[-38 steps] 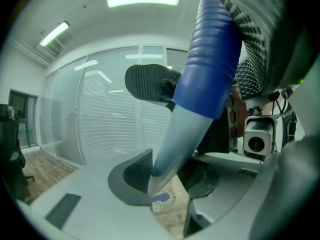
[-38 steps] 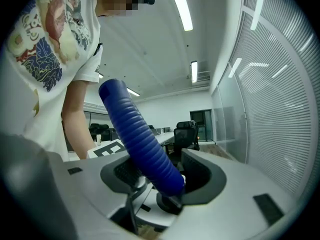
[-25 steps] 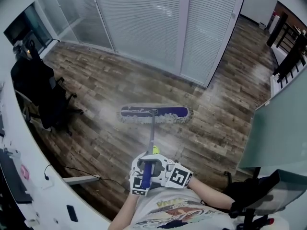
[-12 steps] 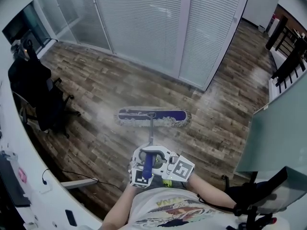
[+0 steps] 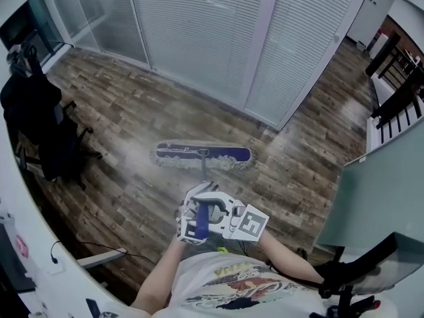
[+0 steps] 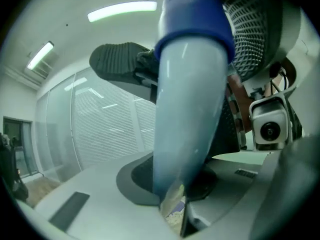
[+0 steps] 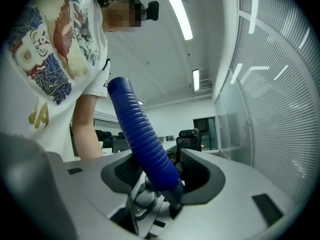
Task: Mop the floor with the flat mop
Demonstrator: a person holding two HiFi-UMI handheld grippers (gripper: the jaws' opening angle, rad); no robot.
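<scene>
Wood floor (image 5: 126, 108); blinds (image 5: 199, 25) behind; flat mop (image 5: 202, 156) mid-rm.

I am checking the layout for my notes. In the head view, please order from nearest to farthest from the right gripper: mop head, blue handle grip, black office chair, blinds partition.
1. Blue handle grip, held in the right gripper.
2. Mop head, lying straight ahead.
3. Black office chair, far left, and blinds partition, ahead: too close to call.
</scene>
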